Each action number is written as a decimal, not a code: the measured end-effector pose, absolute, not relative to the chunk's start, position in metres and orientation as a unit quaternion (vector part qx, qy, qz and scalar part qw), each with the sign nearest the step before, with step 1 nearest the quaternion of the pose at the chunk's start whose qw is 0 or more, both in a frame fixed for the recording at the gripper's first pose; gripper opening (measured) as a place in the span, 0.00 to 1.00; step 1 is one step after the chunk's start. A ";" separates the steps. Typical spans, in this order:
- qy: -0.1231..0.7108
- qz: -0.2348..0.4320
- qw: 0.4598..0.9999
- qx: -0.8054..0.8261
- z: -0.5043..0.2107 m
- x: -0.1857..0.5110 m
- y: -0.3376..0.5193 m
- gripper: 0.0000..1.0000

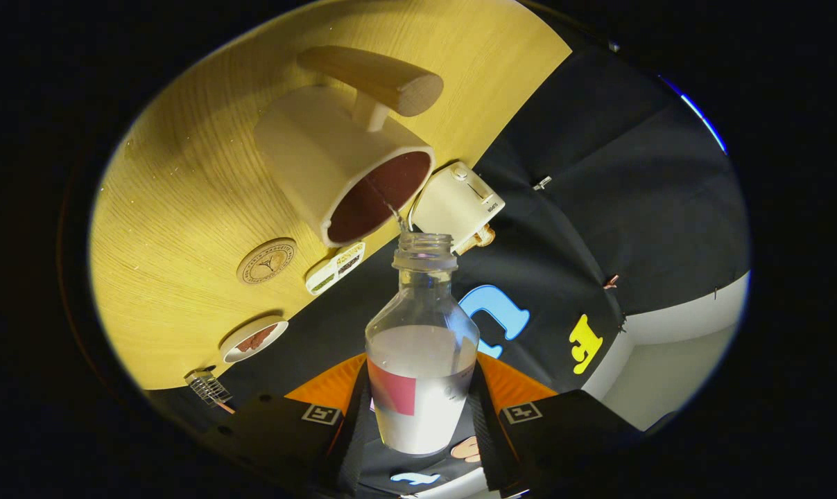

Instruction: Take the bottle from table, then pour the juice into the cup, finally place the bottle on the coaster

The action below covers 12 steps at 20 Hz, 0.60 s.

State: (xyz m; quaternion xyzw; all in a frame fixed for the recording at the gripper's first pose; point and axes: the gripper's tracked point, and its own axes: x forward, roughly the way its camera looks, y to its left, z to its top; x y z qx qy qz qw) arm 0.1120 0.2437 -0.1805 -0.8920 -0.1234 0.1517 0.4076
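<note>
The gripper (421,416) has its two black-and-orange fingers closed against the lower body of the clear plastic bottle (421,346), one on each side, so the bottle sits pinched between them with its open threaded neck pointing straight ahead, away from the fingers. The whole view is rolled, which suggests the bottle is tipped well over. Its long axis runs from the fingers to the mouth of the cream-coloured cup with a thick wooden handle (342,163), which lies just beyond the neck with its dark interior turned toward it. A thin thread of liquid appears to bridge neck and rim, though it is too fine to be sure. The pour looks under way. The round wooden coaster (267,260) lies on the pale wooden table (175,208), just beside the cup, so the set-down calls for righting the bottle and shifting it a little that way.
</note>
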 end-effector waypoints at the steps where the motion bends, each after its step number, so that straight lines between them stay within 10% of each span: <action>1: -0.126 0.151 0.406 -0.893 -0.179 0.114 0.246 0.69; 12: -0.124 0.159 0.398 -0.895 -0.175 0.118 0.248 0.69</action>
